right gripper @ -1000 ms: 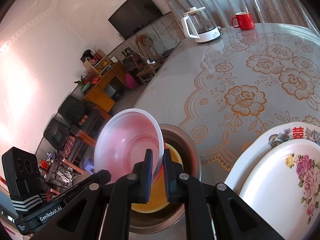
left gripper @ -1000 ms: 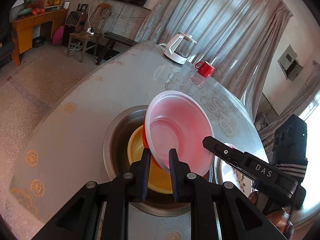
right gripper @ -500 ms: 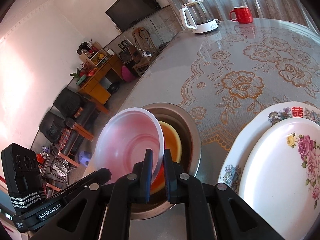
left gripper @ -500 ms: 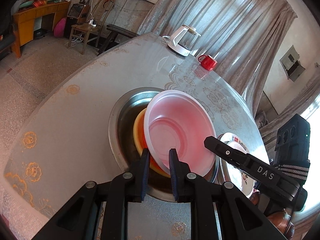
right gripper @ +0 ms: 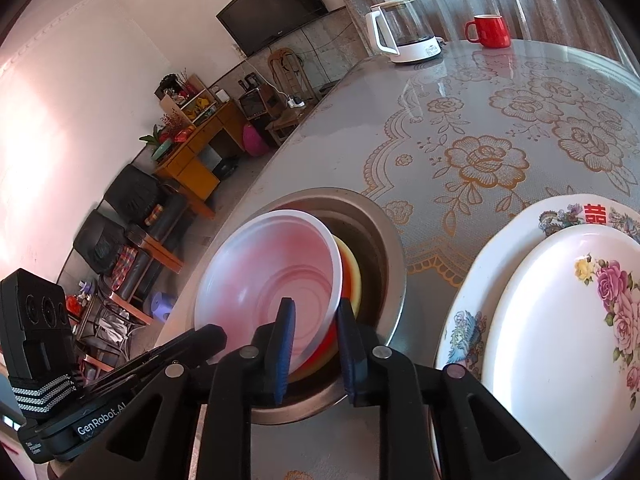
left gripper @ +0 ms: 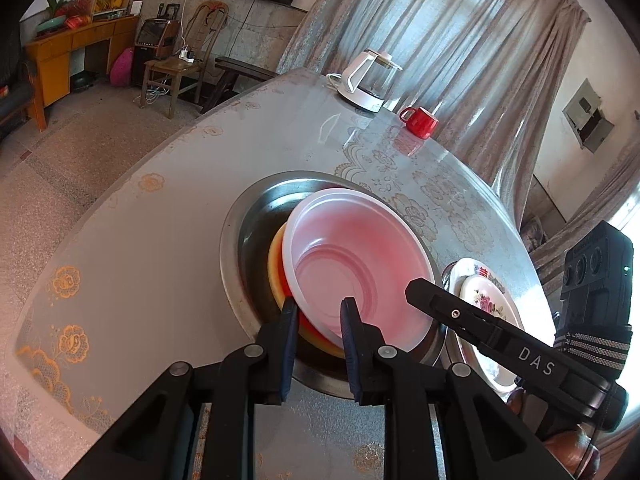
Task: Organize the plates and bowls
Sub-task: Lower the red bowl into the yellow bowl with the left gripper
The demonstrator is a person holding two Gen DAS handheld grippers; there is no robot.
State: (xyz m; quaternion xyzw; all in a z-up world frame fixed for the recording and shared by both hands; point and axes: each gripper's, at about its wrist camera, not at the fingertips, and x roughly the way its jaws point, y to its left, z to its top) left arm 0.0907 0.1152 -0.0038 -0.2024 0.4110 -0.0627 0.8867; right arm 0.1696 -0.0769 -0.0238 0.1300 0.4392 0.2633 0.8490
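Note:
A translucent white bowl (left gripper: 352, 272) (right gripper: 280, 276) lies tilted in a red bowl (left gripper: 306, 322) and a yellow bowl (left gripper: 276, 272), all nested inside a steel basin (left gripper: 248, 232) (right gripper: 384, 248) on the table. My left gripper (left gripper: 318, 316) straddles the white bowl's near rim. Its jaws are opening, and a small gap shows beside the pads. My right gripper (right gripper: 316, 320) straddles the rim on the other side. Its jaws are opening too, with the rim loose between them. Each view shows the other gripper low at its edge.
Two flowered white plates (right gripper: 560, 340) are stacked just right of the basin, close to the right gripper. At the table's far end stand a white kettle (left gripper: 368, 84) and a red mug (left gripper: 420, 120). The table edge curves past on the left, with floor and furniture beyond.
The white bowl has come down from above the basin to rest in the red and yellow bowls. Both grippers' jaws have widened around its rim, the right one more.

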